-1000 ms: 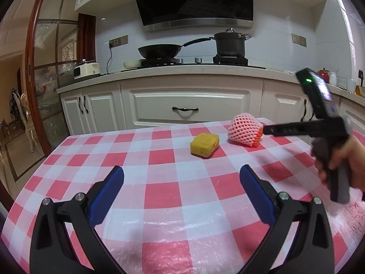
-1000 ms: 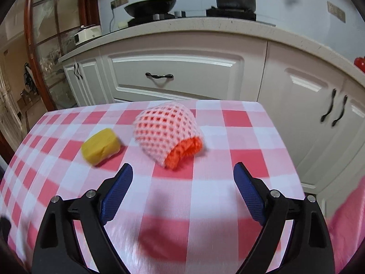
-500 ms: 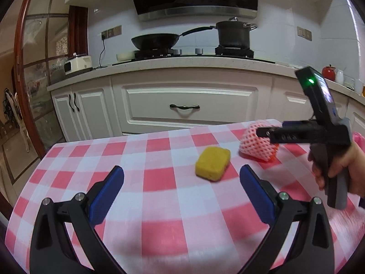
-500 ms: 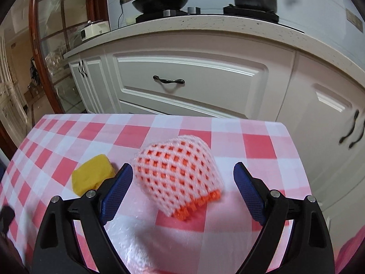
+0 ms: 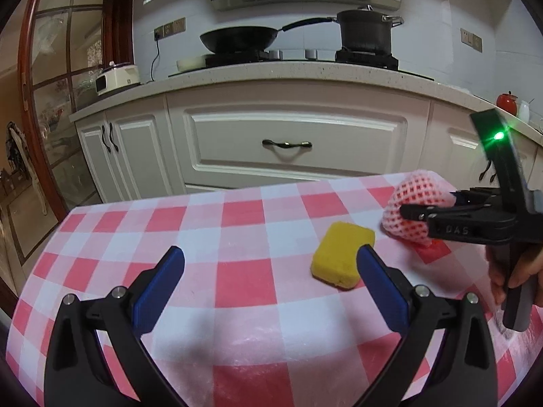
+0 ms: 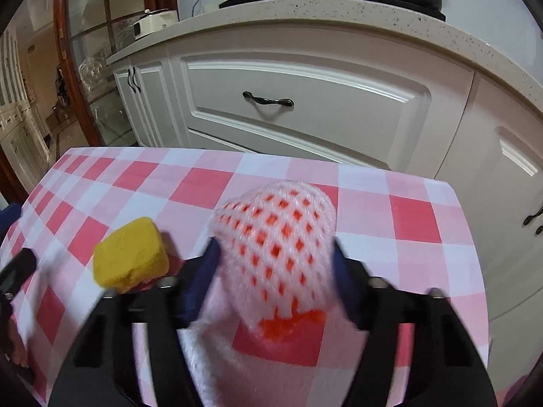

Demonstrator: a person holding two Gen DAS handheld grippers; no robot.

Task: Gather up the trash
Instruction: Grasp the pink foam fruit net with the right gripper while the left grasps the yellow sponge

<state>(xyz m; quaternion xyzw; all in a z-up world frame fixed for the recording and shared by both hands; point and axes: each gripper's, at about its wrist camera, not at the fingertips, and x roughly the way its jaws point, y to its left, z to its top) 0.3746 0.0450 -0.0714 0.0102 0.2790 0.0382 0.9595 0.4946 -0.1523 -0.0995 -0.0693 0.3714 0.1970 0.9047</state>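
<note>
**Foam net caught between the right gripper's pads on a checked table**

Foam fruit net — a pink-white mesh sleeve with an orange layer showing through its holes and at its near end — lies on the red-and-white checked tablecloth, toward the cloth's far right corner. The right gripper has just been closing, and its blue pads now press against both sides of the net, with the net between them. From the left wrist view, the same net shows partly behind the black finger of the right gripper, which a person's hand holds by its handle; a green light glows on the top of that tool.

Just beside the net, on its left, rests a yellow sponge, a rounded block, apart from the net. The left gripper hovers over the cloth on the near side of the sponge — its jaws stand wide apart and empty, with the right pad overlapping the sponge's edge in the picture.

Beyond the net and the table's far edge stand white kitchen cabinets under a pale speckled counter, with a black wok and a dark pot on the stove.
</note>
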